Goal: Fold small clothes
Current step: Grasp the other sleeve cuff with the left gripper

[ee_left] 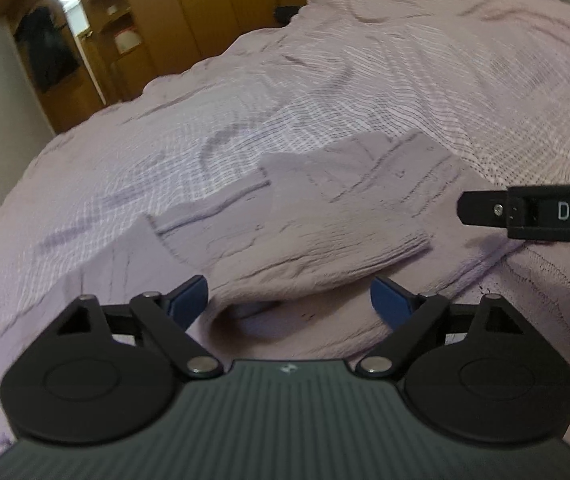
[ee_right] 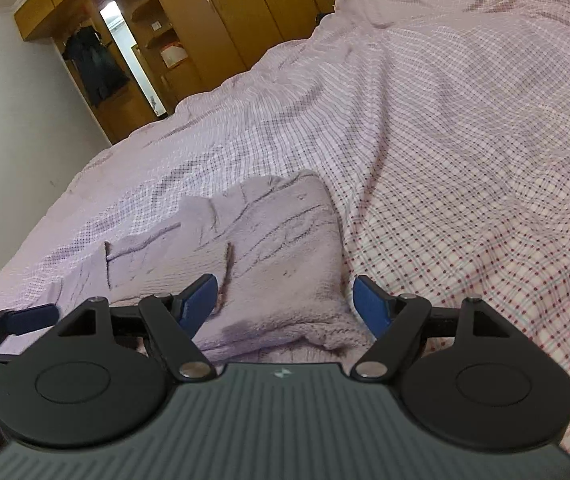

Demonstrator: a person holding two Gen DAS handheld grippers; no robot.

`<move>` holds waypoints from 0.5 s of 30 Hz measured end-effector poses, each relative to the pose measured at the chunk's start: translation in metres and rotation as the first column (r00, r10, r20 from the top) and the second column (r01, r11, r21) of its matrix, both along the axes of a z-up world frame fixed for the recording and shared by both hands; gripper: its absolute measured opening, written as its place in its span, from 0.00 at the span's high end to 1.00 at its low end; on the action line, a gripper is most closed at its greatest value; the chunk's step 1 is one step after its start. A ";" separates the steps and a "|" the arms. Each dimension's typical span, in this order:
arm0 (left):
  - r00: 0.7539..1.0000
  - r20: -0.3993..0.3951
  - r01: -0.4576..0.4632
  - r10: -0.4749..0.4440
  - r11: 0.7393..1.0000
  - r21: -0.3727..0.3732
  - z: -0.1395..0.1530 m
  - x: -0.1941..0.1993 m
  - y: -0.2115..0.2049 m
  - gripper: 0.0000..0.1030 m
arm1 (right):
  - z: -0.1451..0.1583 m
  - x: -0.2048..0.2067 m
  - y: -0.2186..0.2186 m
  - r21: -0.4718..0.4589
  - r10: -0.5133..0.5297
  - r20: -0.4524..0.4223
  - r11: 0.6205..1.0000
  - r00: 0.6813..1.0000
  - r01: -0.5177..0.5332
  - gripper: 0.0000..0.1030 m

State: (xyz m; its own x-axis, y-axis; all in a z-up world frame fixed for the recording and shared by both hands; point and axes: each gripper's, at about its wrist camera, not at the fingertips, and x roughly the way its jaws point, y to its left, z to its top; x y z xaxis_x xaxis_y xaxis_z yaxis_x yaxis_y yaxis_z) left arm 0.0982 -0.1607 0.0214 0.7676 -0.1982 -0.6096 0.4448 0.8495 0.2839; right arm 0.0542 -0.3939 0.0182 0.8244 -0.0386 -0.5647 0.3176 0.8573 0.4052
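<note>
The left hand-held gripper (ee_left: pixel 289 300) hovers low over a bed (ee_left: pixel 405 80) with its blue pads (ee_left: pixel 187 300) spread wide apart and nothing between them. Just ahead of it, toward 12 o'clock, lies the garment (ee_left: pixel 325 216), a small mauve piece of ribbed or crinkled cloth, spread mostly flat on the bedcover with several folds and seams showing; its near edge bunches up between the two pads without being pinched. The bedcover is a pale lilac checked fabric, rumpled, and close in colour to the garment.

At 3 o'clock in the left wrist view, a black finger of the right hand-held gripper (ee_left: pixel 481 210) reaches in from the frame edge, close above the garment's right border. White capital letters "DAS" are readable on it before the frame cuts the word off.

In the right wrist view, the right hand-held gripper (ee_right: pixel 285 304) also stands with its fingers apart, gripping nothing. The garment (ee_right: pixel 269 248) sits between 11 and 12 o'clock, its near end heaped just ahead of the pads, its right edge beside the right pad. At 9 o'clock the left hand-held gripper (ee_right: pixel 25 316) shows one blue pad at the garment's left side.

A small pale logo mark sits at the top centre of each gripper body; it is too small to read. A wooden wardrobe (ee_right: pixel 221 20) stands past the bed at 11 o'clock, with dark clothes hanging (ee_right: pixel 93 64) in an open section.
</note>
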 end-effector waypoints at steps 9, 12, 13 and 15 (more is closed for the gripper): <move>0.996 0.038 0.073 -0.076 0.994 0.079 -0.016 0.004 -0.029 0.14 | -0.004 0.000 -0.008 0.054 -0.024 -0.019 0.998 1.000 0.025 0.22; 0.997 0.031 0.071 -0.073 0.995 0.071 -0.017 0.007 -0.031 0.20 | -0.005 0.002 -0.009 0.059 -0.024 -0.038 0.998 0.999 0.026 0.22; 0.997 0.027 0.071 -0.073 0.995 0.068 -0.017 0.007 -0.031 0.22 | -0.005 0.002 -0.009 0.057 -0.024 -0.041 0.998 0.999 0.026 0.22; 0.996 0.022 0.082 -0.083 0.995 0.056 -0.016 0.006 -0.031 0.28 | -0.005 0.002 -0.008 0.050 -0.020 -0.042 0.999 0.999 0.022 0.22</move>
State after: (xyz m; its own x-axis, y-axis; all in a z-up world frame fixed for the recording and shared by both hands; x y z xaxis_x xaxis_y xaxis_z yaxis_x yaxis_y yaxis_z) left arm 0.1037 -0.1918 0.0052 0.7645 -0.2281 -0.6029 0.5053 0.7927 0.3409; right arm 0.0567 -0.4021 0.0130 0.7998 -0.0264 -0.5997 0.3527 0.8291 0.4338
